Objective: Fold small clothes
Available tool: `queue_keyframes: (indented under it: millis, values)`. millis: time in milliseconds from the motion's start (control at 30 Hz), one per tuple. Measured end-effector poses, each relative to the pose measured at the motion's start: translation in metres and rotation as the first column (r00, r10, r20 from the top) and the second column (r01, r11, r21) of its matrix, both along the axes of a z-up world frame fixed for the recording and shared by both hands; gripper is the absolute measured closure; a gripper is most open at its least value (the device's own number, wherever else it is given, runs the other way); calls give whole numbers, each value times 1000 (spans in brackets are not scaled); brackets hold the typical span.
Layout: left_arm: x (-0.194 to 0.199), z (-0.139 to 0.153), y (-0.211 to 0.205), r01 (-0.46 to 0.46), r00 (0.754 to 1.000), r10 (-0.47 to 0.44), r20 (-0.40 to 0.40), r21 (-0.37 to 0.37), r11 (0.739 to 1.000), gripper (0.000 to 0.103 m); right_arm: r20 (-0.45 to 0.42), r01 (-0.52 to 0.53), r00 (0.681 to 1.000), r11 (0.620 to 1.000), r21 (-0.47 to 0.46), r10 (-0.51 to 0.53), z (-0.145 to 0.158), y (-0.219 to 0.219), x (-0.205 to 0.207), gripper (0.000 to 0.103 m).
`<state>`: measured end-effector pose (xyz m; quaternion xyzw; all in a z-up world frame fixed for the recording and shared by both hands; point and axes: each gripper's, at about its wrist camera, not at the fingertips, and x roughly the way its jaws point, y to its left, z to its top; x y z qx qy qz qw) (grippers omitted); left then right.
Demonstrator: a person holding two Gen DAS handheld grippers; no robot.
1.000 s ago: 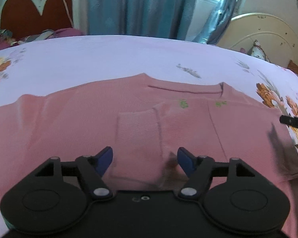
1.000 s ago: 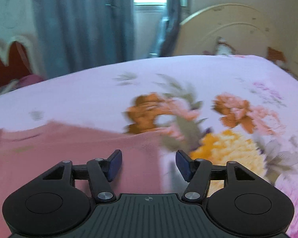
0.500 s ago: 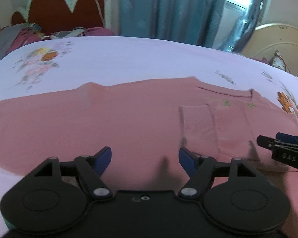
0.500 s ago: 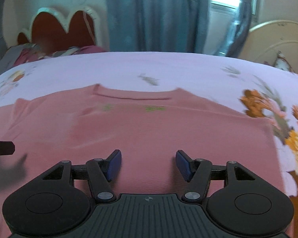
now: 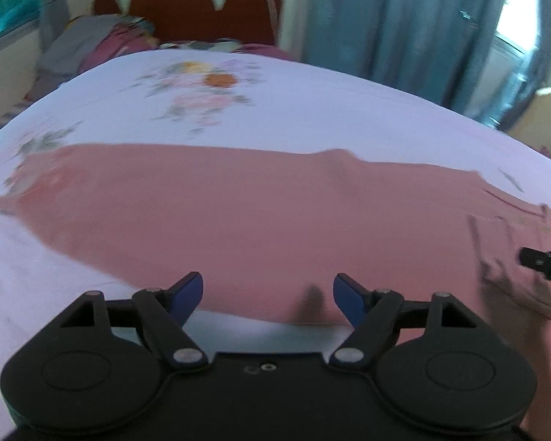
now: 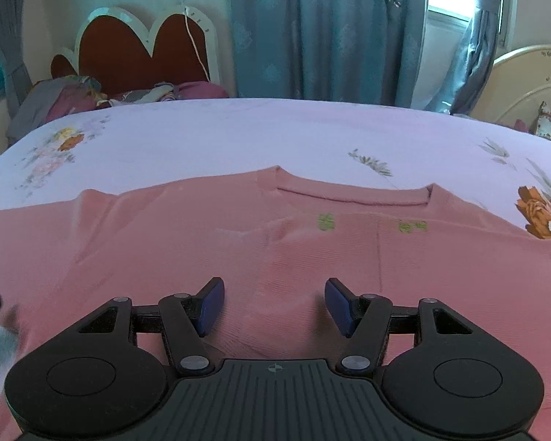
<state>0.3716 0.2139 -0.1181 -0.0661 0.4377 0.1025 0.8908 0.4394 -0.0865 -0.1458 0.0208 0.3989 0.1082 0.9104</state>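
Pink sweater (image 6: 275, 253) flat on bedsheet (image 6: 238, 136); left claw (image 5: 268, 294) opening, empty; right claw (image 6: 274, 303) open, empty.

pink sweater (image 6: 312, 257) flat on floral bed (image 6: 238, 136)

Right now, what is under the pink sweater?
The pink sweater lies flat on a pale lilac bedsheet with printed flowers. The sheet shows all around it. Whatever pattern or thing sits directly beneath the sweater is covered, so it cannot be seen.
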Motion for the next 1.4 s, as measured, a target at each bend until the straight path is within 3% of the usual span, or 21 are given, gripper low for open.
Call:
queue_keyframes:
  millis: [167, 267, 433, 667, 700, 833, 867, 900, 933, 1000, 1067, 1233, 1300, 1400]
  values:
    - [-9, -3, 56, -140, 990, 140, -19, 0, 990, 25, -10, 3, 1000, 1000, -25, -3, -4, 13, 5, 43]
    - [-15, -4, 90, -241, 970, 241, -17, -24, 970, 23, -86, -28, 996, 998, -54, 23, -22, 21, 10, 43]
    - [-15, -14, 133, -351, 937, 349, -29, -79, 933, 22, -77, -23, 997, 999, -45, 19, -26, 20, 10, 43]
    - [7, -25, 176, -427, 897, 438, 66, -132, 895, 21, -73, -27, 997, 999, -17, 26, -25, 17, 2, 43]
    - [10, -25, 182, -443, 885, 457, 86, -143, 885, 26, -68, -27, 997, 1000, -15, 26, -26, 17, 1, 43]
    - [12, -28, 202, -504, 838, 528, 134, -178, 845, 68, -64, -10, 998, 1000, 13, 10, -22, 14, 1, 43]
    - [10, -28, 203, -509, 833, 535, 141, -182, 841, 75, -57, -5, 998, 1000, 23, 6, -21, 13, 0, 43]
    - [9, -27, 203, -502, 837, 528, 147, -183, 846, 91, -54, -6, 999, 1000, 23, 7, -21, 13, 0, 43]
    - [8, -27, 202, -492, 840, 521, 153, -189, 850, 96, -66, -13, 998, 1000, 10, 14, -25, 14, 1, 43]
    - [8, -23, 196, -481, 844, 509, 169, -180, 858, 96, -58, -23, 998, 1000, -3, 23, -29, 15, 0, 43]
    - [10, -12, 181, -429, 865, 455, 211, -159, 889, 96, -60, -21, 998, 1000, 18, 22, -25, 12, 0, 43]
    - [24, 27, 108, -169, 932, 206, 297, -145, 975, 96, -28, 15, 1000, 998, 66, -13, -12, -6, -5, 43]
    - [32, 40, 71, -47, 944, 100, 315, -171, 984, 96, -18, 32, 999, 997, 76, -31, -6, -17, -9, 43]
    - [47, 51, 9, 128, 943, -60, 326, -193, 973, 96, -1, 60, 998, 995, 85, -60, 1, -35, -17, 43]
